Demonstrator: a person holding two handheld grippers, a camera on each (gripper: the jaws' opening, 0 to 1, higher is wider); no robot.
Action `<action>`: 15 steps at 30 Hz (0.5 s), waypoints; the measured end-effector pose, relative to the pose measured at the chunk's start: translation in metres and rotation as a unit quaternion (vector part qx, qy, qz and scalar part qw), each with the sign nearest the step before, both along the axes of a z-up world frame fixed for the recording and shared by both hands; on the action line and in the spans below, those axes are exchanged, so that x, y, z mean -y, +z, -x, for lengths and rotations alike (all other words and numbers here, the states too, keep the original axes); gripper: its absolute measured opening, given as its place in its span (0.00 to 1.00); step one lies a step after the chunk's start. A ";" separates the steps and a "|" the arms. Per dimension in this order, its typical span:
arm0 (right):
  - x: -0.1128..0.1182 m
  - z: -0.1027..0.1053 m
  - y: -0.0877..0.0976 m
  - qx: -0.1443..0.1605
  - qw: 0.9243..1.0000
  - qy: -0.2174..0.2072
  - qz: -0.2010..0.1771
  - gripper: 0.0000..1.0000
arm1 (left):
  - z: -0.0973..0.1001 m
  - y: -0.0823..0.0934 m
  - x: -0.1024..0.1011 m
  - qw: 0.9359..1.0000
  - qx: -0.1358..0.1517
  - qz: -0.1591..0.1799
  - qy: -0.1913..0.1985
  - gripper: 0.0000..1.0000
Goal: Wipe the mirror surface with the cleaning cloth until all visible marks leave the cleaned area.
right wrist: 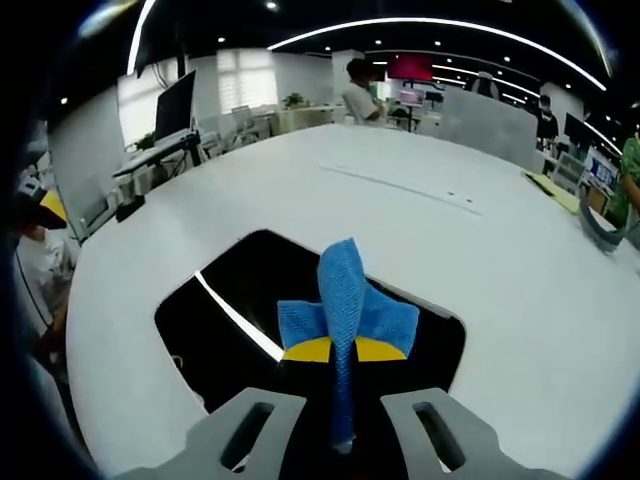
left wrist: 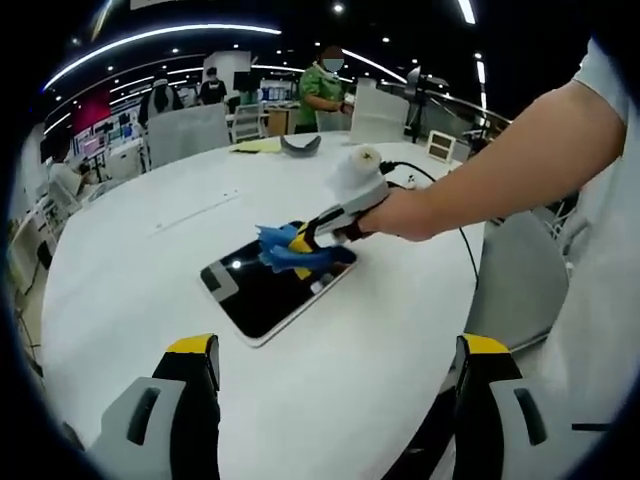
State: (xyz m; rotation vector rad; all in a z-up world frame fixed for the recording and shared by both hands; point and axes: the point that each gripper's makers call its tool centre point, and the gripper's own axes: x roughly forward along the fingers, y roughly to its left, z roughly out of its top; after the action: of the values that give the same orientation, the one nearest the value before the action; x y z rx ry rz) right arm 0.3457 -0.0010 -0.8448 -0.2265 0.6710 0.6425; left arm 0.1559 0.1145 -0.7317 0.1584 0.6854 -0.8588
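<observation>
A dark rectangular mirror [left wrist: 262, 290] with a white frame lies flat on the round white table [left wrist: 150, 290]. In the left gripper view my right gripper [left wrist: 300, 243] comes in from the right, held by a hand, with a blue cleaning cloth [left wrist: 290, 252] pressed on the mirror's far right part. In the right gripper view the blue cloth [right wrist: 345, 305] is pinched between the yellow-tipped jaws of my right gripper [right wrist: 343, 350], over the mirror [right wrist: 235, 320]. My left gripper [left wrist: 335, 360] stands open near the table's near edge, a short way from the mirror, with nothing between its fingers.
A power cable [left wrist: 425, 175] runs across the table behind the right hand. A grey curved object [left wrist: 300, 144] and yellow paper [left wrist: 258, 146] lie at the far side. A chair back [left wrist: 520, 270] stands at the right edge. Several people and desks stand beyond.
</observation>
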 end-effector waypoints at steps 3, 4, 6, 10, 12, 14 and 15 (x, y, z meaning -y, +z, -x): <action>-0.004 0.001 0.000 -0.001 1.000 0.004 0.001 0.01 | -0.001 0.000 -0.001 1.000 0.000 0.001 0.000 0.99; -0.004 0.001 0.000 -0.001 1.000 0.005 0.001 0.01 | -0.001 0.000 -0.001 1.000 0.000 0.000 -0.001 0.99; -0.007 0.002 0.000 -0.001 1.000 0.006 0.001 0.01 | -0.002 0.001 -0.001 1.000 0.000 0.002 -0.001 0.99; -0.011 0.002 0.000 -0.002 1.000 0.010 0.000 0.01 | -0.004 0.002 -0.001 1.000 0.002 0.003 -0.003 0.99; -0.013 0.002 0.000 -0.003 1.000 0.014 0.001 0.01 | -0.005 0.002 -0.002 1.000 0.003 0.003 -0.002 0.99; -0.015 0.002 0.000 -0.003 1.000 0.017 0.001 0.01 | -0.005 0.003 -0.003 1.000 0.003 0.004 -0.001 0.99; -0.016 0.002 0.000 -0.003 1.000 0.019 0.002 0.01 | -0.005 0.003 -0.003 1.000 0.003 0.003 -0.001 0.99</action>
State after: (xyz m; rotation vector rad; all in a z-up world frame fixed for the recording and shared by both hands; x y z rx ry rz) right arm 0.3438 0.0145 -0.8448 -0.2409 0.6746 0.6785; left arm 0.1611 0.1177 -0.7284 0.1562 0.6764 -0.8625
